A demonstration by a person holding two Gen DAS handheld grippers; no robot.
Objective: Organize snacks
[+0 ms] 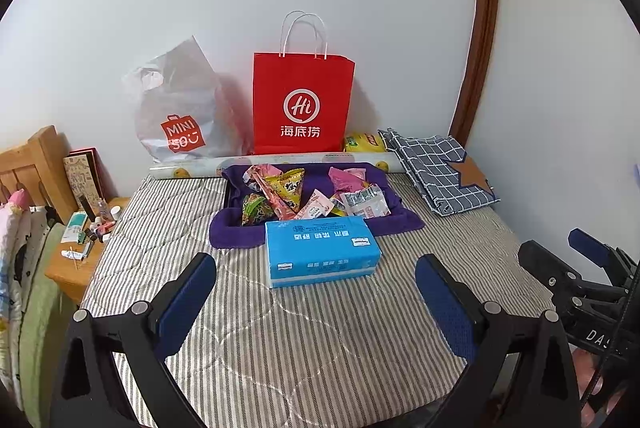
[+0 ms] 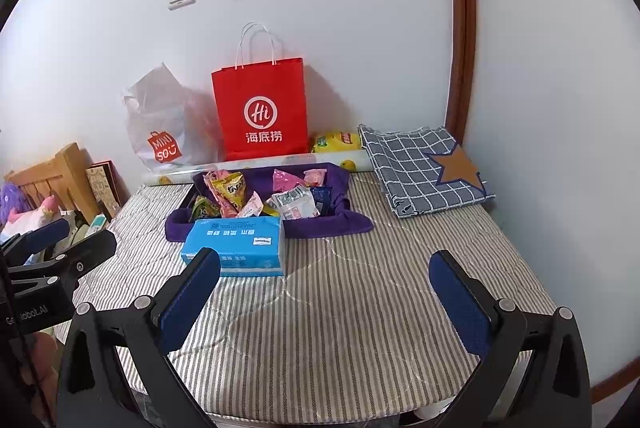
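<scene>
1. At the far left of the left wrist view we see a wooden bedside table (image 1: 68, 268) strewn with small tubes and bottles; the right wrist view hides most of it behind the other gripper and shows a purple plush toy (image 2: 12, 200) instead.
2. Left of centre against the wall leans a translucent white plastic shopping bag (image 1: 176, 108), with an upright red paper carrier bag (image 1: 302, 100) beside it.
3. In mid-frame the colourful snack packets (image 1: 312, 194) lie heaped in a tray lined with purple cloth (image 1: 384, 224) on the grey striped mattress (image 1: 320, 340); a blue tissue pack (image 1: 322, 252) touches the tray's near edge.
4. To the right lies a folded blue checked cloth with a brown star (image 1: 440, 172).
5. Our left gripper (image 1: 316, 304) is spread wide, empty, above the mattress.
6. Our right gripper (image 2: 324, 302) is likewise released; only its view shows a dark blue packet (image 2: 322, 198) in the tray.
</scene>
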